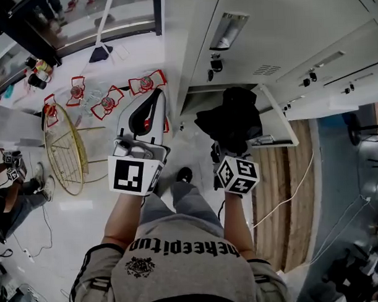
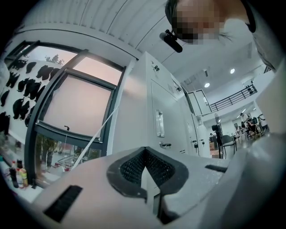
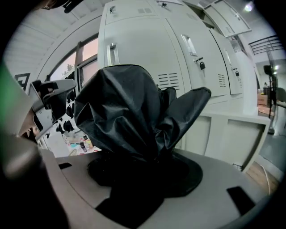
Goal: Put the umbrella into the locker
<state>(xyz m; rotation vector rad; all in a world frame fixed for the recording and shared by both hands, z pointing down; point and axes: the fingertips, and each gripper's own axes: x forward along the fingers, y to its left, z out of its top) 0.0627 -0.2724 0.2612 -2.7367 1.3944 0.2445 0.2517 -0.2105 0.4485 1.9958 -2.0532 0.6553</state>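
Umbrella (image 3: 129, 107), bunched, sits pinched in the jaws of the right gripper (image 3: 143, 172); the left gripper (image 2: 145, 172) has jaws pressed together.

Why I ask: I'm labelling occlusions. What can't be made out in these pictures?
- Inside of the open locker compartment: head view, mostly covered by the black umbrella.
- The umbrella's handle: right gripper view, hidden by its own bunched fabric.
- Pads of the right hand-held gripper: right gripper view, buried under that fabric.

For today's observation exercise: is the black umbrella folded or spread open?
Folded. The umbrella is a crumpled black bundle clamped in the right gripper, with loose cloth flaps and no stretched canopy.
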